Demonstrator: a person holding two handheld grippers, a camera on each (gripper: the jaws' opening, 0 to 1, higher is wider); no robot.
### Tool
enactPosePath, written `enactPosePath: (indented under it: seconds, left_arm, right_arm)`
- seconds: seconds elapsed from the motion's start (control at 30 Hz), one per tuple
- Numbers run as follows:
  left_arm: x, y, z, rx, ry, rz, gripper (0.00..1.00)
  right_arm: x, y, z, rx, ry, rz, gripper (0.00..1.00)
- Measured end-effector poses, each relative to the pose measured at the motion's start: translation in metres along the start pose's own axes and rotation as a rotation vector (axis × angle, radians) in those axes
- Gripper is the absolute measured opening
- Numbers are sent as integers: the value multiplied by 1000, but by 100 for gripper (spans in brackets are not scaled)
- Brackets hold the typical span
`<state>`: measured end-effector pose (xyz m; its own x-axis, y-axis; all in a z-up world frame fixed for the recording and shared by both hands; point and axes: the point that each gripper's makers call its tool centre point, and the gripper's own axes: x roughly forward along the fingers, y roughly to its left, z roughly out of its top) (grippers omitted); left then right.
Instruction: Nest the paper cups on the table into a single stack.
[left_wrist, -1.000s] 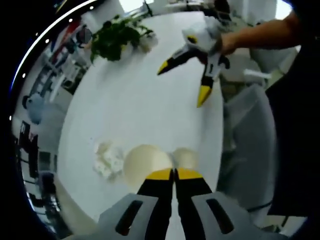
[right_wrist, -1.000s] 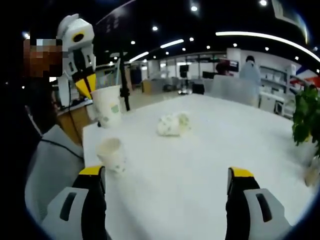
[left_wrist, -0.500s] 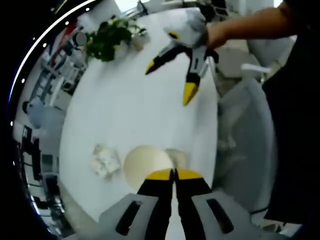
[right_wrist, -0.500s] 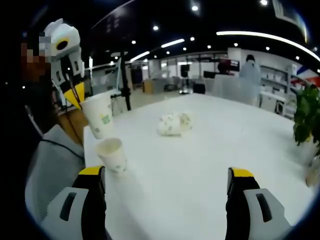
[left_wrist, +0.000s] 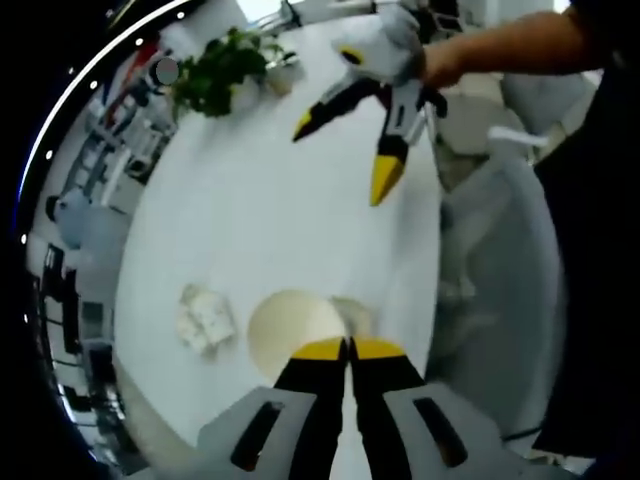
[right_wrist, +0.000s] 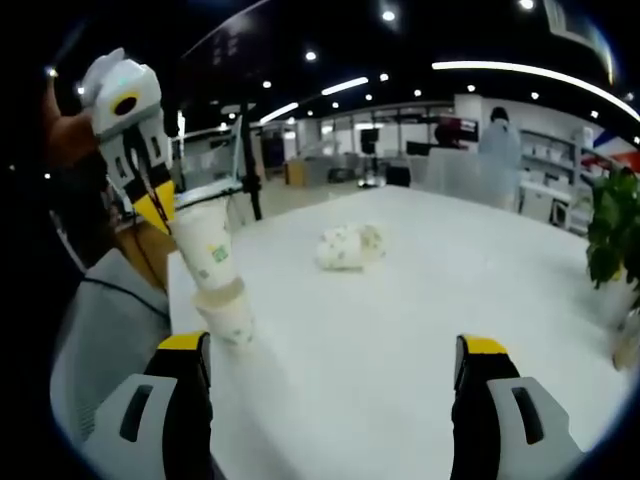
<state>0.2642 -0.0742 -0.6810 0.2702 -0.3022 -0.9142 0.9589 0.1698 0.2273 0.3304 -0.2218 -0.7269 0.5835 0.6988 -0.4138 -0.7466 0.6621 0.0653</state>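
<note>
Paper cup (right_wrist: 204, 243), white w/ green print, is hanging from the left gripper (right_wrist: 152, 208), whose jaws are pinching its rim at one side so the open mouth stays clear and the base points down. Its bottom is sitting right over, prob. just entering, the mouth of a second cup (right_wrist: 229, 318) standing near the table (right_wrist: 400, 330) edge; can't tell if they're touching yet. In the left gripper view the same held cup (left_wrist: 292, 331) is showing as a pale disc just past the clenched jaw tips of the left gripper (left_wrist: 349, 347), w/ the second cup (left_wrist: 352, 315) peeking out beside it, so alignment is looking close but maybe slightly off-centre. Right gripper (right_wrist: 335, 347) is hovering low over the table w/ jaws spread wide, grasping nothing; in the left gripper view the right gripper (left_wrist: 350, 145) is also showing its jaws parted, likely waiting to steady or fetch. Crumpled cup (right_wrist: 347, 246) is lying mid-table, well apart from the pair, not yet stacked. Potted plant (left_wrist: 222, 75) is sitting at the far edge.
</note>
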Motion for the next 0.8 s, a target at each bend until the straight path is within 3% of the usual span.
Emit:
enactPosePath:
  seconds: [0.57,0.8]
  left_arm:
    - [28,-3,-9,-71,-13,-9,0]
    - [38,-7,-11,-62,-12,-12,0]
  right_arm:
    - [-2,-1,-5,10,1,-7,100]
    - [-1,1,-8,15,6,-6,100]
